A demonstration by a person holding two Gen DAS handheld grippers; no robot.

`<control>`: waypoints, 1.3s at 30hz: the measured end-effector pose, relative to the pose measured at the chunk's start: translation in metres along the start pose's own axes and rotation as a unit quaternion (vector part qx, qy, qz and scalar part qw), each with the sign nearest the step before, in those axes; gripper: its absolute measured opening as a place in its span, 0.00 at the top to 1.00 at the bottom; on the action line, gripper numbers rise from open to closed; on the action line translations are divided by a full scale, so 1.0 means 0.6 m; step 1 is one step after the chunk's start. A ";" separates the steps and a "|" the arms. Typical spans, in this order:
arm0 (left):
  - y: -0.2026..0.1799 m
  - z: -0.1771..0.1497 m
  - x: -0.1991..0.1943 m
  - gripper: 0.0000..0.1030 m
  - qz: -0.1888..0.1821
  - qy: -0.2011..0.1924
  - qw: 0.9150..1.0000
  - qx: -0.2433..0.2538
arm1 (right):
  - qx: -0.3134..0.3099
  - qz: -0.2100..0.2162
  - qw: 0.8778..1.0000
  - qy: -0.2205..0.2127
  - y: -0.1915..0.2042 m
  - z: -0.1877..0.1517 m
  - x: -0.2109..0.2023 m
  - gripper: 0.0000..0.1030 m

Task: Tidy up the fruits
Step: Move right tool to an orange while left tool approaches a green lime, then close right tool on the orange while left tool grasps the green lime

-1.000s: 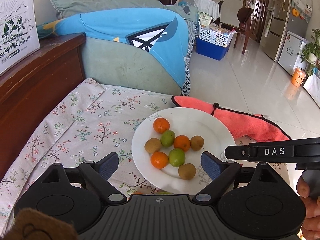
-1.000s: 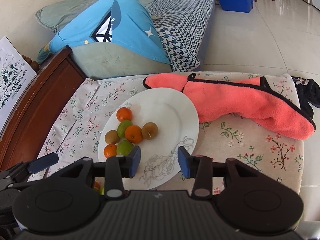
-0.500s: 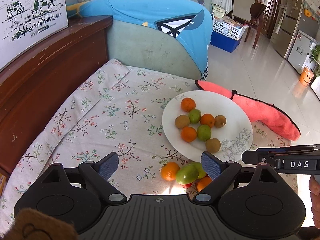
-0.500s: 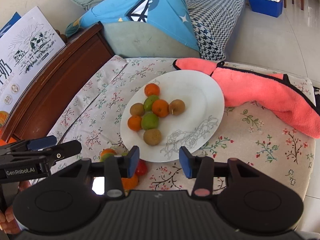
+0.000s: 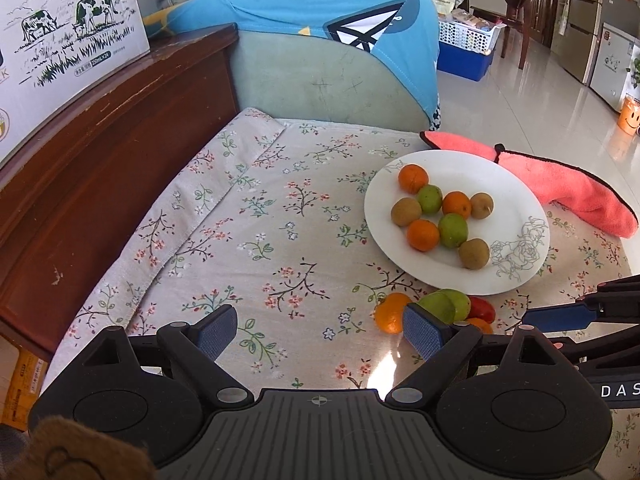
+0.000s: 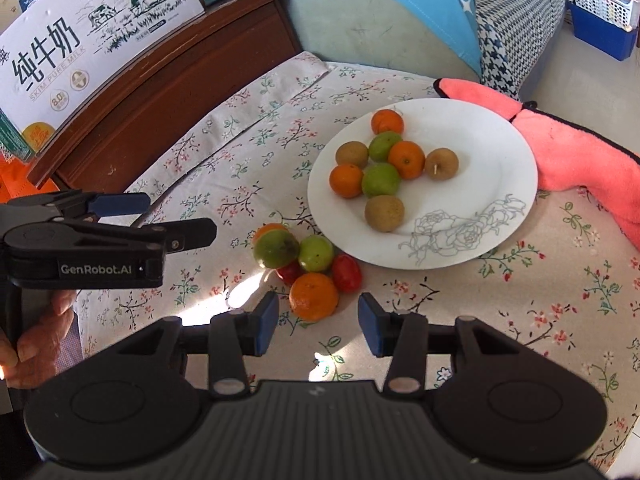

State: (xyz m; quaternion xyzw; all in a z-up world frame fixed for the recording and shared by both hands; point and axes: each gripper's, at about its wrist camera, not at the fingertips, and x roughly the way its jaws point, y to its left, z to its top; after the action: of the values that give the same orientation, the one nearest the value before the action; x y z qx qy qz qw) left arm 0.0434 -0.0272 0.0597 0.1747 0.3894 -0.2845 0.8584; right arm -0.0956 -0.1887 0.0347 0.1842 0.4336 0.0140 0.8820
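Fruits loose on floral cloth (image 6: 224, 168): small heap just off near rim of white plate (image 6: 492, 148), touching or nearly so. Left to right in right wrist view: green-brown fruit (image 6: 276, 249) with an orange half hidden behind, green fruit (image 6: 316, 253), red tomato (image 6: 346, 272); front orange (image 6: 313, 295) nearest camera. Round things, no long axis to align with.

Left gripper (image 6: 176, 220) off to left of heap, jaws spread wide, nothing between them; in its own view, heap sits behind and past right finger, not centred. Hand (image 6: 48, 332) visible on its handle.

Right gripper (image 6: 318, 323) directly before front orange, fruit just ahead of the gap and centred; jaws partly apart, empty, gap looks barely wider than that orange. Clearly the nearer tool; judged next move a short push forward and down onto front orange.

Eight fruits already on plate, clustered on left half: oranges, green ones, brown ones. Right half bare.

Surface soft, cloth-covered, sunlit patch near grippers. Pink towel (image 6: 580, 148) right of plate. Wooden ledge with milk carton box (image 6: 80, 40) left; sofa with blue cover (image 6: 420, 8) behind.
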 end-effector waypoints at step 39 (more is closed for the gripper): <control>-0.094 -0.036 0.013 0.16 -0.069 -0.058 0.986 0.143 | 0.021 -0.048 0.998 0.033 -0.038 -0.028 0.004 0.70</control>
State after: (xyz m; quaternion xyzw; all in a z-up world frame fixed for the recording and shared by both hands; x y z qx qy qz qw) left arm 0.0003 -0.0625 0.0353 0.2517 0.3058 -0.4053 0.8239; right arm -0.1100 -0.2042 0.0160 0.1808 0.4715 -0.0315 0.8626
